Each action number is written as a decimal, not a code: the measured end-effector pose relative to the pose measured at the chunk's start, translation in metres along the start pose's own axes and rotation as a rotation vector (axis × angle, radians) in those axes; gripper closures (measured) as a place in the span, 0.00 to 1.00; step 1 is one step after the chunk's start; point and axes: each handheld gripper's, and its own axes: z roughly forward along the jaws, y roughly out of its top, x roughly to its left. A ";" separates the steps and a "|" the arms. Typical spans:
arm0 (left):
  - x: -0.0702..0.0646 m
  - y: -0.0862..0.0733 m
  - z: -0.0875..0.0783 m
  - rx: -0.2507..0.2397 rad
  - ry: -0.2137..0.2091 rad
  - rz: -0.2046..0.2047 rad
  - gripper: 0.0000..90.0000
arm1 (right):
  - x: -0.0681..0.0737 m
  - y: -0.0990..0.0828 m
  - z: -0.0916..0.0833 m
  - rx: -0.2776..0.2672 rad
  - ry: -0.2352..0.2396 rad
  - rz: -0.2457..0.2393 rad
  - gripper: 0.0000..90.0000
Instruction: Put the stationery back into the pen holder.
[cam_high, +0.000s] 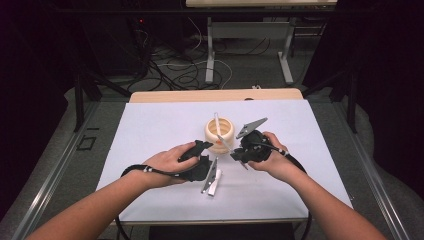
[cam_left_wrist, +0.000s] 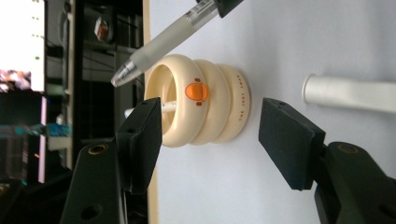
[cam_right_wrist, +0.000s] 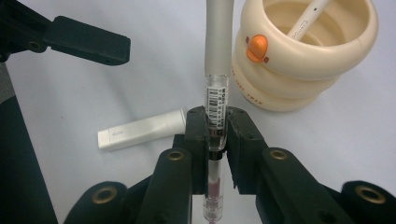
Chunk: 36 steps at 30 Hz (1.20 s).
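A cream ribbed pen holder (cam_high: 220, 132) with an orange button stands mid-table, and a white pen (cam_high: 217, 121) leans inside it. My right gripper (cam_high: 239, 152) is shut on a clear-barrelled pen (cam_right_wrist: 217, 70) with a frosted grip, whose tip points toward the holder's rim. In the right gripper view the jaws of that gripper (cam_right_wrist: 217, 123) pinch the barrel by its barcode label. My left gripper (cam_high: 204, 152) sits just left of the holder. Its pads (cam_left_wrist: 140, 140) stand apart, open, with nothing pressed between them. The holder (cam_left_wrist: 201, 105) lies beyond them.
A short white capped stick (cam_high: 215, 183) lies on the white sheet (cam_high: 150, 130) near the left gripper and shows again as the white stick (cam_right_wrist: 140, 131). Beyond the table's far edge are cables and table legs on the floor.
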 end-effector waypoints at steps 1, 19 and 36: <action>0.001 0.000 0.001 0.001 -0.004 -0.022 0.45 | 0.000 0.000 0.000 -0.003 -0.003 0.006 0.88; 0.023 -0.006 0.010 0.007 -0.154 -0.447 0.40 | -0.013 0.005 -0.008 -0.115 -0.034 0.064 0.88; 0.030 -0.019 0.024 -0.031 -0.221 -0.769 0.31 | -0.038 0.017 -0.008 -0.251 -0.077 0.181 0.88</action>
